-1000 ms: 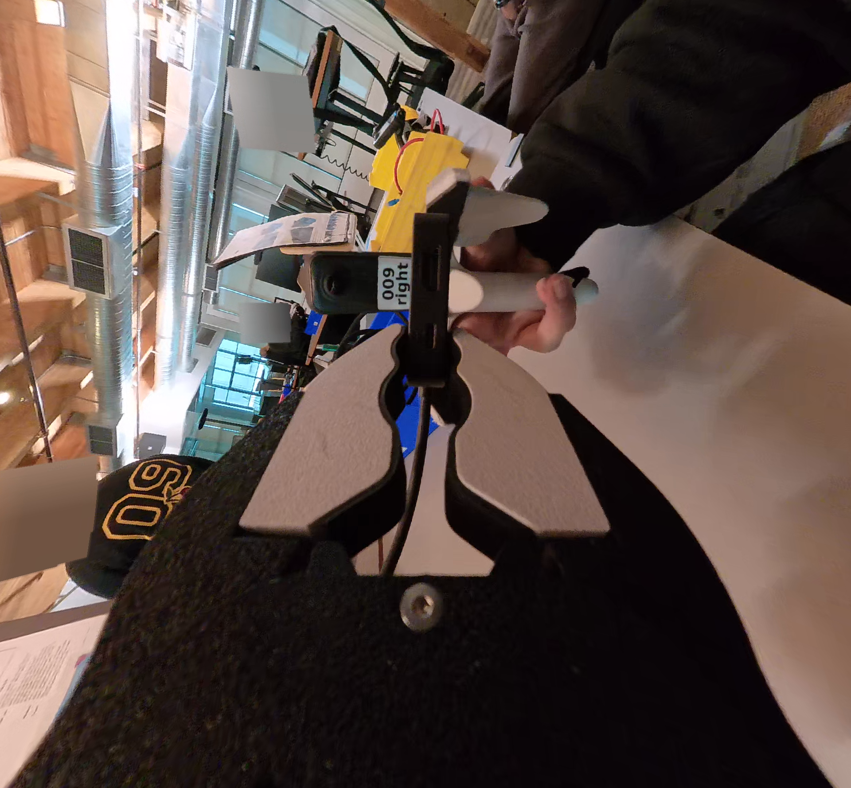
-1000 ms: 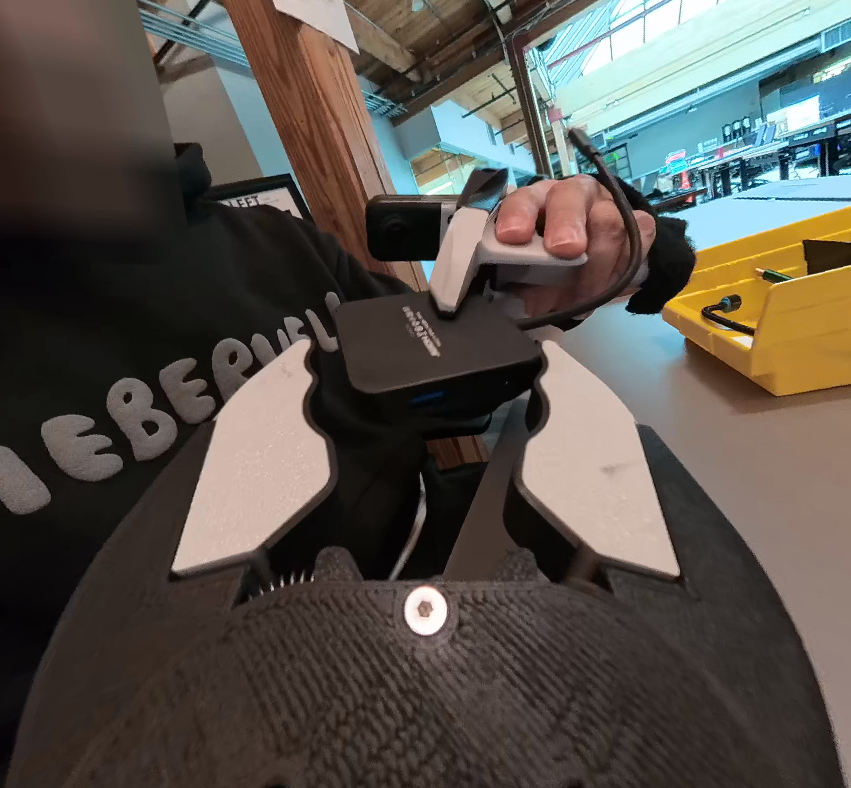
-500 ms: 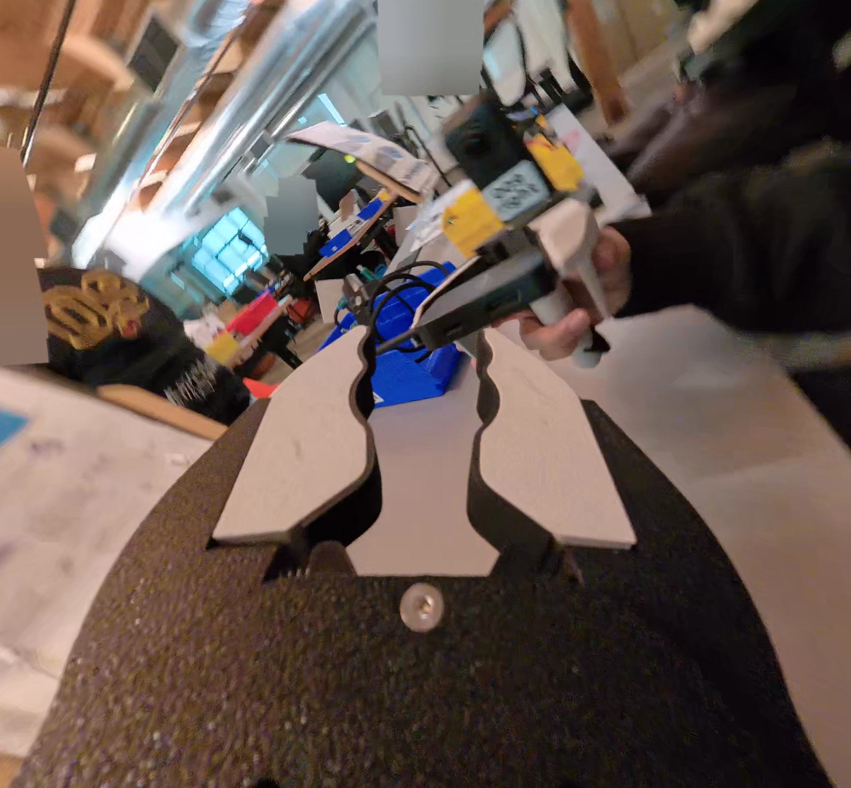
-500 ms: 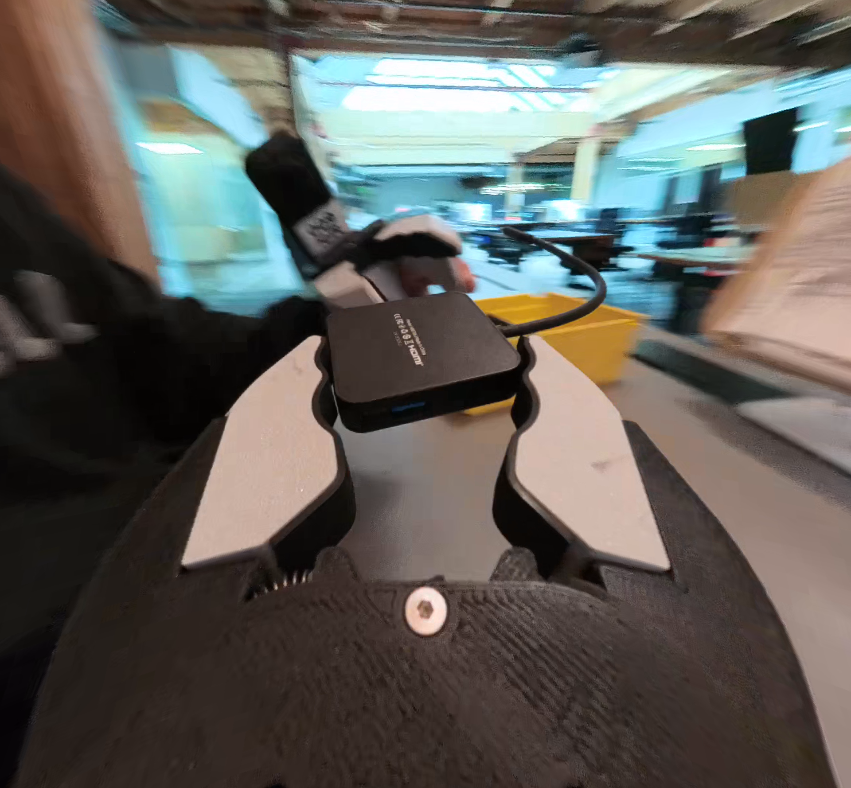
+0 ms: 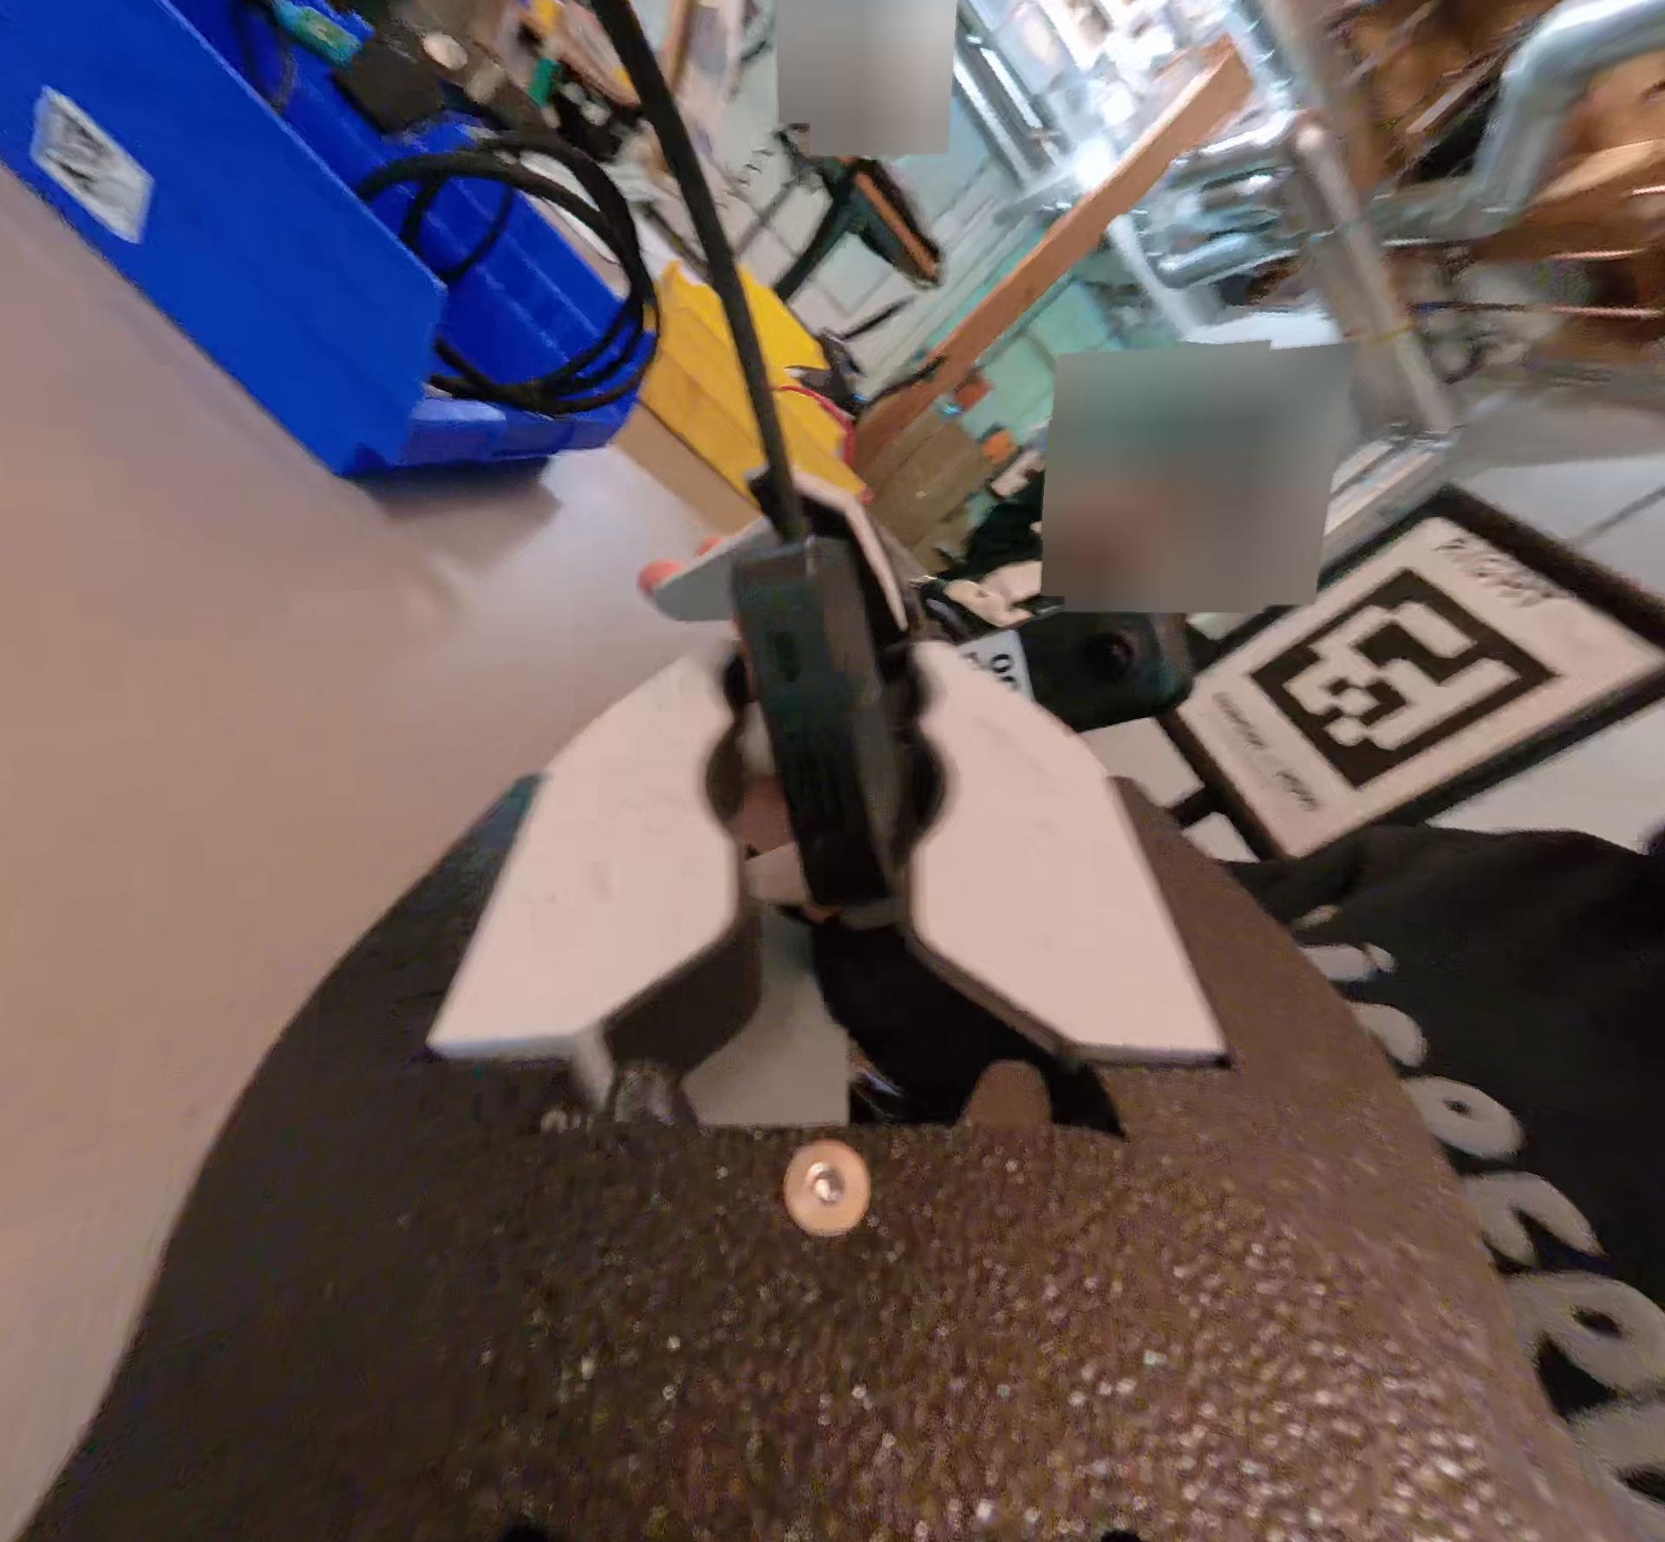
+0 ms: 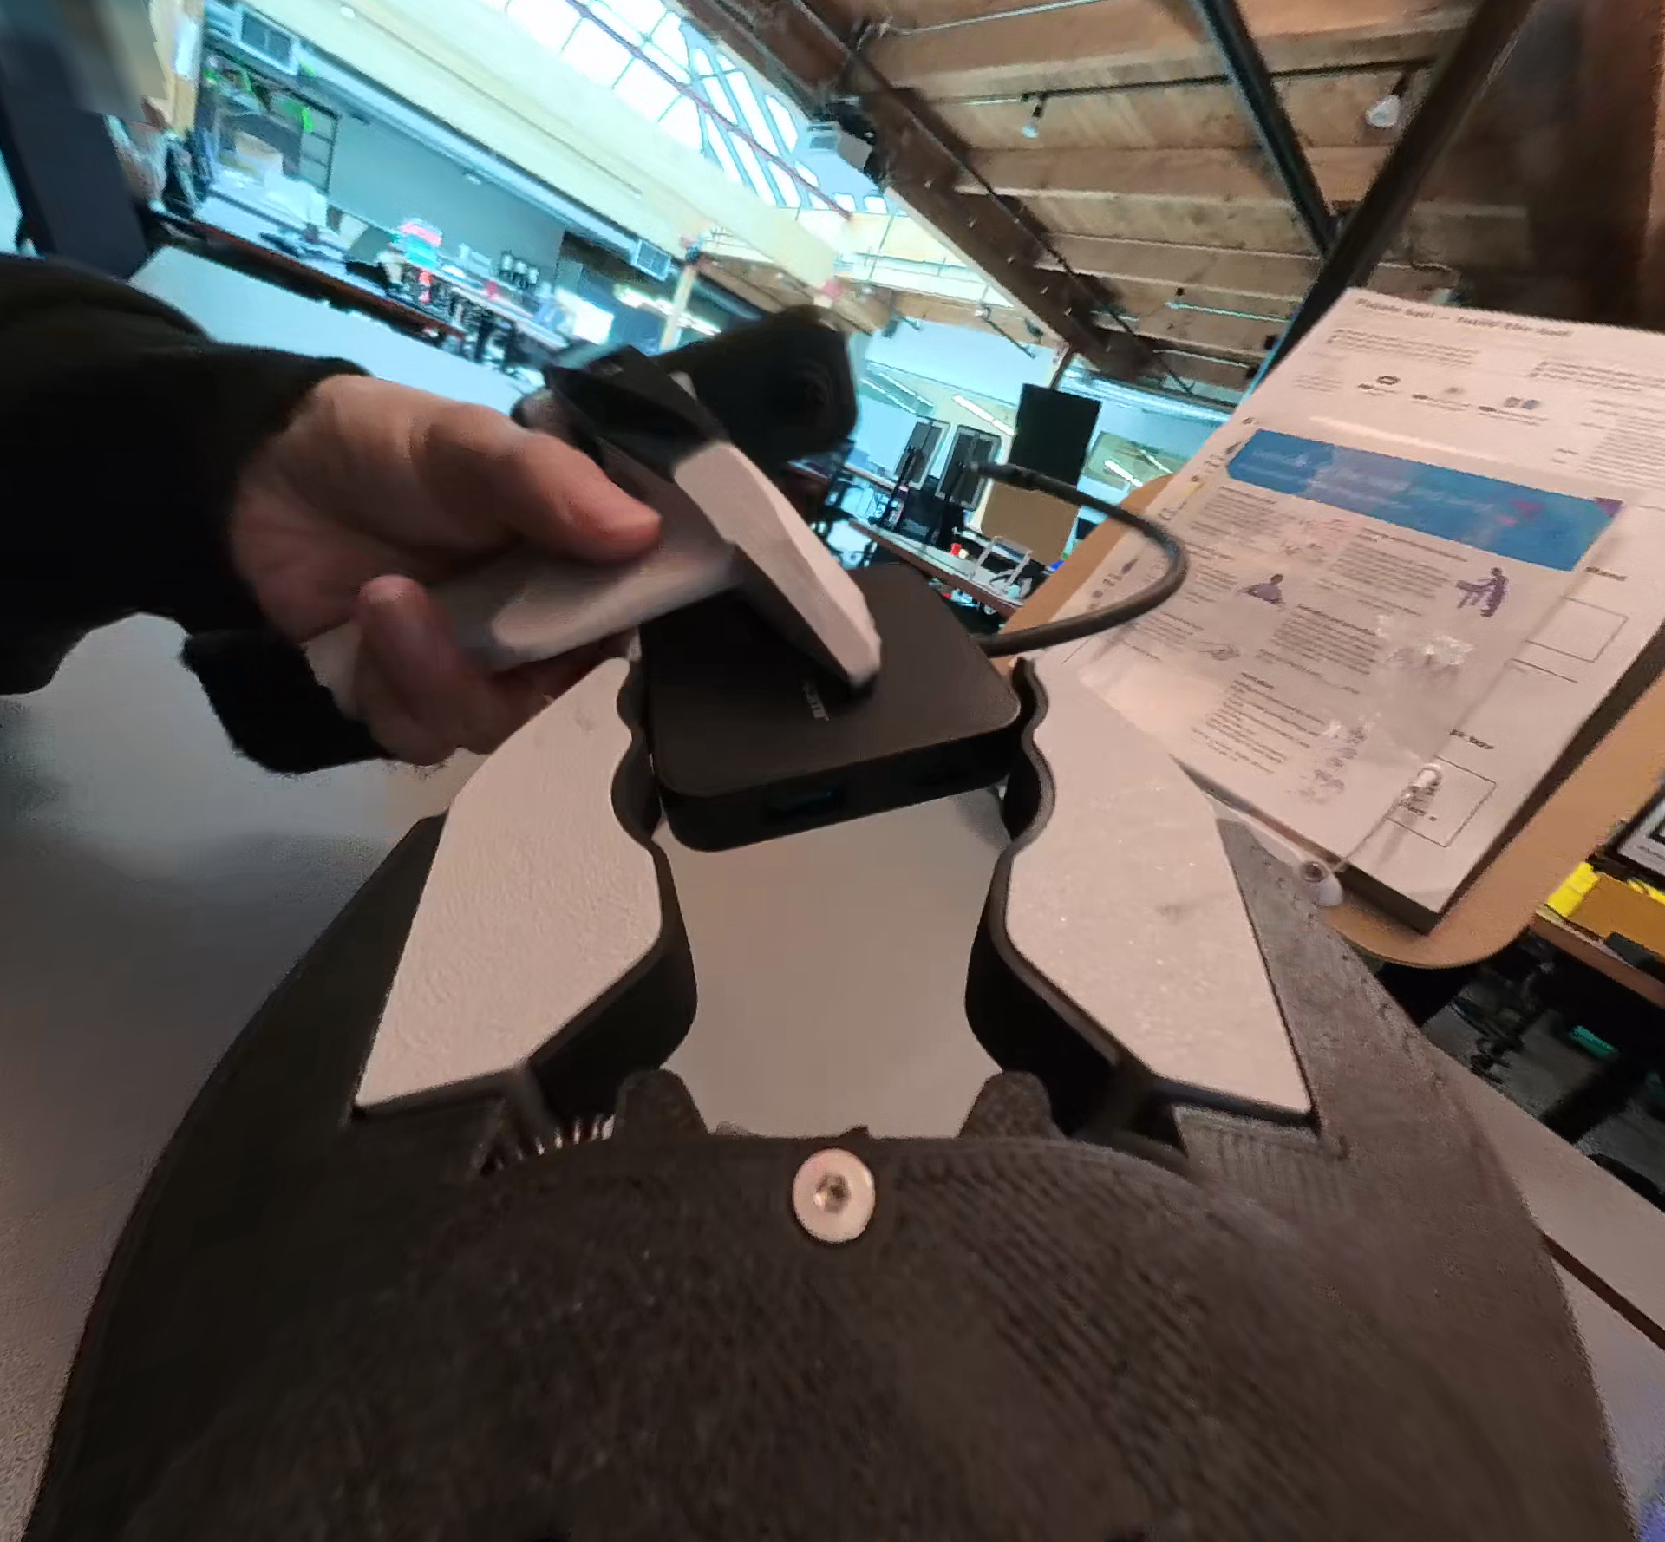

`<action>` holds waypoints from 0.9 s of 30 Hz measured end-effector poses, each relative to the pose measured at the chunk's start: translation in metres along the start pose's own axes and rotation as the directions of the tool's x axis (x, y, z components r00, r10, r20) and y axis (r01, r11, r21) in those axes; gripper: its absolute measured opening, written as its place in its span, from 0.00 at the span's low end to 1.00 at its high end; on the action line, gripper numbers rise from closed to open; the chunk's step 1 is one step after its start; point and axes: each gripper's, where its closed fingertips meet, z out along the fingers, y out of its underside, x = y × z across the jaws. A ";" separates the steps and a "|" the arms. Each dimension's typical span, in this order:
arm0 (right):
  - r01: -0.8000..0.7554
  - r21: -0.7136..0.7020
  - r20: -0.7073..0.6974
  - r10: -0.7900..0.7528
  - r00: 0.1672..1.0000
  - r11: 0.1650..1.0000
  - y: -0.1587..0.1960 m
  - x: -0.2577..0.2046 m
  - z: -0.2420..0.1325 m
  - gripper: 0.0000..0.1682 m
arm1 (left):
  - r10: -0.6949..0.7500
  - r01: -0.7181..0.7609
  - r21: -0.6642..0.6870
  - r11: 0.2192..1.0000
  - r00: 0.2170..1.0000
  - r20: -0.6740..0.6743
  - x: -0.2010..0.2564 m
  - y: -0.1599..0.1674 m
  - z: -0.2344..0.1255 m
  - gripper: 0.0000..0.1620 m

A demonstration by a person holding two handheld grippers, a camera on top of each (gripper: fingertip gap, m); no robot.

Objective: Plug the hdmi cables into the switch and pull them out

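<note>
**Gripping of the switch by both tools noted above the table**

Clamped between the fingers of the right gripper [image 6: 833, 742] is the black switch [image 6: 811, 715], held flat by its two side edges, with ports seen on the edge facing the camera. The left gripper [image 5: 824, 742] is seen closed on the same switch [image 5: 824, 724] across its flat faces, so that the unit appears edge-on in the left wrist view. In the right wrist view, one pale finger [image 6: 793, 571] of the left tool is pressed onto the top face of the switch, and the tool is gripped by a hand [image 6: 405, 544] in a dark sleeve. A black cable [image 6: 1108, 589] is observed leaving the far edge of the switch and curving upward; its far end is not shown attached to anything. The same cable [image 5: 685, 183] is seen rising out of the left view.

A pale grey table [image 5: 225, 643] is recorded beneath the tools. A blue bin [image 5: 252, 237] holding coiled black cables is noted on it, with a yellow bin [image 5: 721, 381] just beyond. A printed sheet on a board [image 6: 1405, 598] stands to the right. A workshop hall is noted around: timber ceiling beams, skylights, silver ducting, distant benches. Parts of the left view are blurred.
</note>
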 end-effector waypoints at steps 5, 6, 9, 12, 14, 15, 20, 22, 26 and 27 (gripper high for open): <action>0.021 -0.094 0.013 -0.020 1.000 0.995 0.022 -0.002 -0.003 0.45 | -0.124 0.124 -0.056 0.991 0.992 0.011 -0.017 0.010 0.003 0.08; 0.006 -0.075 0.012 -0.005 1.000 0.997 0.021 -0.002 -0.004 0.45 | -0.158 0.158 -0.063 0.985 0.987 0.010 -0.018 0.011 0.004 0.09; -0.024 -0.059 0.010 0.025 1.000 0.998 0.020 -0.001 -0.006 0.45 | -0.190 0.192 -0.079 0.978 0.981 0.024 -0.016 0.012 0.006 0.09; -0.006 -0.090 0.006 0.007 1.000 0.996 0.022 -0.002 -0.005 0.45 | -0.174 0.179 -0.098 0.979 0.983 0.061 -0.017 0.012 0.006 0.08; 0.018 -0.124 0.000 -0.018 1.000 0.992 0.027 -0.002 -0.004 0.46 | -0.162 0.171 -0.115 0.979 0.983 0.084 -0.017 0.013 0.006 0.09; 0.021 -0.131 -0.003 -0.021 1.000 0.991 0.029 -0.002 -0.003 0.47 | -0.156 0.167 -0.120 0.979 0.983 0.098 -0.018 0.013 0.006 0.09; -0.028 -0.158 0.000 0.029 1.000 0.987 0.034 -0.002 -0.003 0.46 | -0.161 0.177 -0.127 0.976 0.979 0.126 -0.022 0.013 0.007 0.09; -0.043 -0.169 -0.006 0.042 0.999 0.985 0.035 -0.001 -0.003 0.46 | -0.171 0.185 -0.128 0.974 0.979 0.113 -0.023 0.013 0.008 0.09; -0.118 -0.158 -0.059 0.110 0.992 0.980 0.033 0.006 -0.003 0.46 | -0.074 0.082 -0.058 0.995 0.990 0.123 -0.024 -0.002 0.008 0.11; -0.162 -0.148 -0.068 0.153 0.986 0.976 0.033 0.009 -0.004 0.46 | -0.030 0.033 -0.019 0.999 0.989 0.147 -0.025 -0.010 0.006 0.14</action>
